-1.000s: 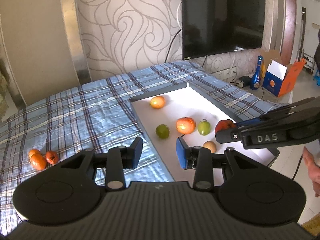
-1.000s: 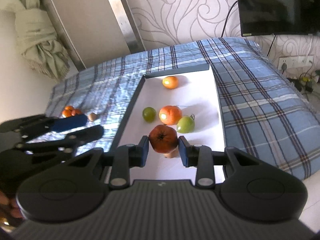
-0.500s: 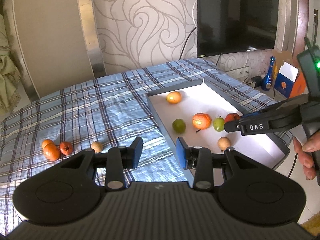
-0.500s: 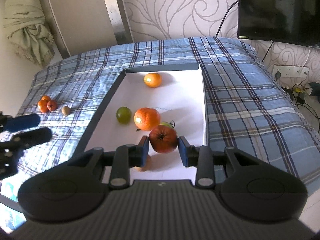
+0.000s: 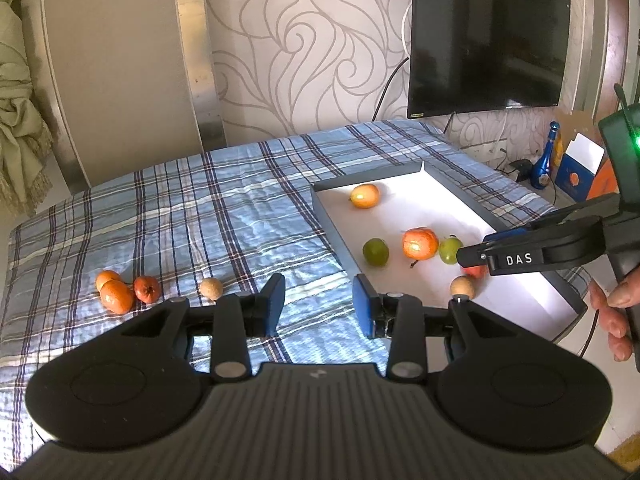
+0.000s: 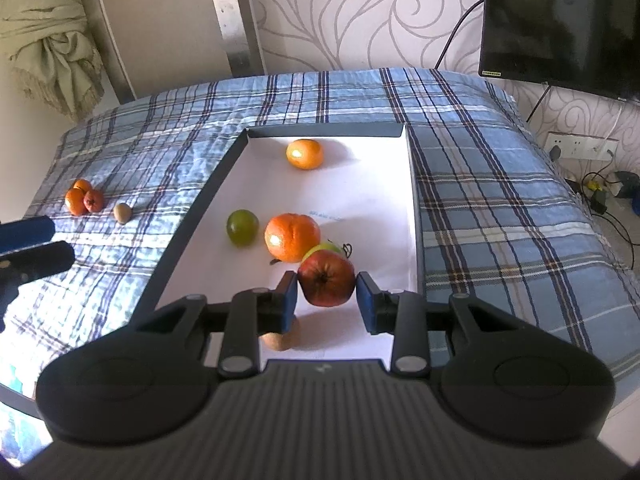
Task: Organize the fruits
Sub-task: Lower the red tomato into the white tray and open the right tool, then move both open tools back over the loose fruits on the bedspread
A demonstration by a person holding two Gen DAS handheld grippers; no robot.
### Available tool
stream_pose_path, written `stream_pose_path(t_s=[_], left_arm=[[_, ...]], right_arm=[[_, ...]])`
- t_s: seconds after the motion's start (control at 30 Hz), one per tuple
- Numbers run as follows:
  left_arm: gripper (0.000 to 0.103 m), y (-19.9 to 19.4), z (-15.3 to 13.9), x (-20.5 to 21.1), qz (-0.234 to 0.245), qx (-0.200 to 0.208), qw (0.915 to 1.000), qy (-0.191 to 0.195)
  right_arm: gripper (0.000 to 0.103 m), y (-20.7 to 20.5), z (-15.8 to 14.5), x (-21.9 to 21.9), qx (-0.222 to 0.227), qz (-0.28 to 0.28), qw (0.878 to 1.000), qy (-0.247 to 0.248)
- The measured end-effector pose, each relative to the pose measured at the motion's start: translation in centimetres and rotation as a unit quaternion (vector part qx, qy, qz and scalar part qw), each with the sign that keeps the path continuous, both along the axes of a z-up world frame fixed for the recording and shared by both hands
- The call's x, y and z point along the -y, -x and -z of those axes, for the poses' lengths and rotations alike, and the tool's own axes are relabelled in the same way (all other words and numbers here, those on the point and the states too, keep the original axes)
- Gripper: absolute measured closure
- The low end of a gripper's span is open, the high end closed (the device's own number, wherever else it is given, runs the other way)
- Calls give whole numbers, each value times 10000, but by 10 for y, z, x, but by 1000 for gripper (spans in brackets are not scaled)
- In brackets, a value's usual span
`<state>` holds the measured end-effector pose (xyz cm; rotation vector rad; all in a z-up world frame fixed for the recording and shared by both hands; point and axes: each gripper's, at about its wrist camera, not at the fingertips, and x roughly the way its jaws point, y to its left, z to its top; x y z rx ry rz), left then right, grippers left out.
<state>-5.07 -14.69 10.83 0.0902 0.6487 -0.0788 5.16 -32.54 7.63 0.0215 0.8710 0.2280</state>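
Note:
A dark-rimmed white tray (image 6: 200, 216) lies on the plaid bedspread. My right gripper (image 6: 327, 280) is low over the tray's near right, jaws opening. A red apple (image 6: 326, 284) sits between its pads with a sliver of gap, its shadow right beneath it. In front of the apple are a green apple (image 6: 326, 249), a large orange (image 6: 292, 236), a green fruit (image 6: 242, 227) and a far orange (image 6: 305, 154). A small brown fruit (image 6: 276, 340) lies under the left finger. My left gripper (image 5: 318, 292) hangs open and empty over the bedspread, left of the tray (image 5: 332, 232).
Loose on the bedspread at left are two oranges (image 5: 114, 294), a small red fruit (image 5: 147, 289) and a brown fruit (image 5: 211, 288). A TV (image 5: 488, 36) hangs on the far wall. A blue bottle (image 5: 546, 160), an orange box and cables sit on the floor at right.
My right gripper has come down into the tray with the red apple, away from the brown fruit toward the green apple, and its pads have eased apart. The left view has swung left.

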Motion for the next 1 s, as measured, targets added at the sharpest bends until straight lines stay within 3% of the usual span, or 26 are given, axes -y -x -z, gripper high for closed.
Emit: stream_pose_path(t_s=[0.53,1.0], left_arm=[[60,5,-19,-27,-70,233,9996,137],[60,11,-24,-63,-253,245,9992,191]], right_arm=[[66,14,-51,-27,414,-147,9990,-96],[66,23,-68,-63,439,-323,9984,-133]])
